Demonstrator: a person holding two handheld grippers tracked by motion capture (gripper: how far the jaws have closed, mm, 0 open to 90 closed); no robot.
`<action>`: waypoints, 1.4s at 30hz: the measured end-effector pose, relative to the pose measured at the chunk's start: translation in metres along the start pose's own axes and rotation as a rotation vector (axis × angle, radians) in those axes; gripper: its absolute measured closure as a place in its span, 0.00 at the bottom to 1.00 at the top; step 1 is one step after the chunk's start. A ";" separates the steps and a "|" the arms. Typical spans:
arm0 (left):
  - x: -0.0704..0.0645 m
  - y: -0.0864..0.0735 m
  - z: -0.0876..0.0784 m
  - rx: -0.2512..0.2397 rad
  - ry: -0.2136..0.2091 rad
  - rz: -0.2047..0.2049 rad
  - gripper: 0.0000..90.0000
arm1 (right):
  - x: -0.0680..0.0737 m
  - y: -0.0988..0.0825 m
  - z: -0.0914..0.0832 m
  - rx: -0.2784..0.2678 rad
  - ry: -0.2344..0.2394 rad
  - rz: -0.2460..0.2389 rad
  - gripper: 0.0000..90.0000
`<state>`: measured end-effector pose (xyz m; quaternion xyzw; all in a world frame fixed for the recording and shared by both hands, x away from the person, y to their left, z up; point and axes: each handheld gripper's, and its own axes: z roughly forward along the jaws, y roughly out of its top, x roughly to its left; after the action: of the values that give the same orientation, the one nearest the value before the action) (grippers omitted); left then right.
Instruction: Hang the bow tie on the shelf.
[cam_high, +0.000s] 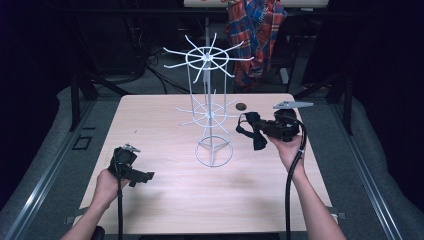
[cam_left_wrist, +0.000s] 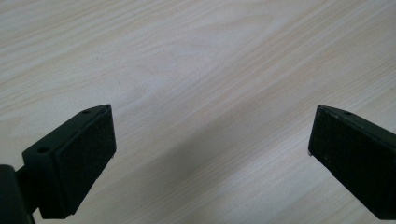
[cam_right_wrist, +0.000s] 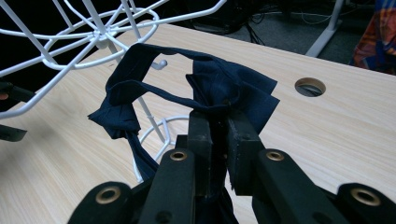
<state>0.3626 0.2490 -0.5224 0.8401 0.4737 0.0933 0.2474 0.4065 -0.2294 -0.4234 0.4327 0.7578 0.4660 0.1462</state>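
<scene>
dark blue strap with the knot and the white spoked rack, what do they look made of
The dark blue knotted strap looks like thin matte woven cloth: it folds, creases and hangs limp from the shut right gripper. The white spoked rack looks like thin metal wire with a smooth white coating, perhaps paint or plastic: its slender rods and rings keep their shape. The pale table shows wood grain, possibly laminate.

My right gripper (cam_right_wrist: 218, 122), jaws clamped on dark blue bow tie (cam_right_wrist: 219, 84); its strap loops beside white wire rack (cam_right_wrist: 100, 32); light wooden table (cam_right_wrist: 327, 135) beneath
</scene>
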 end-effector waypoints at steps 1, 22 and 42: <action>0.000 0.000 0.000 -0.001 0.000 0.001 0.01 | 0.001 0.001 0.002 0.002 0.003 -0.001 0.91; 0.000 0.000 0.001 0.003 -0.002 0.006 0.01 | 0.011 0.002 0.032 0.045 0.015 0.000 0.90; 0.000 0.000 0.002 0.003 -0.006 -0.001 0.01 | 0.009 -0.005 0.055 0.048 0.070 0.069 0.87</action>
<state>0.3632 0.2480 -0.5238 0.8406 0.4734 0.0901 0.2474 0.4337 -0.1913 -0.4548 0.4452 0.7582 0.4673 0.0928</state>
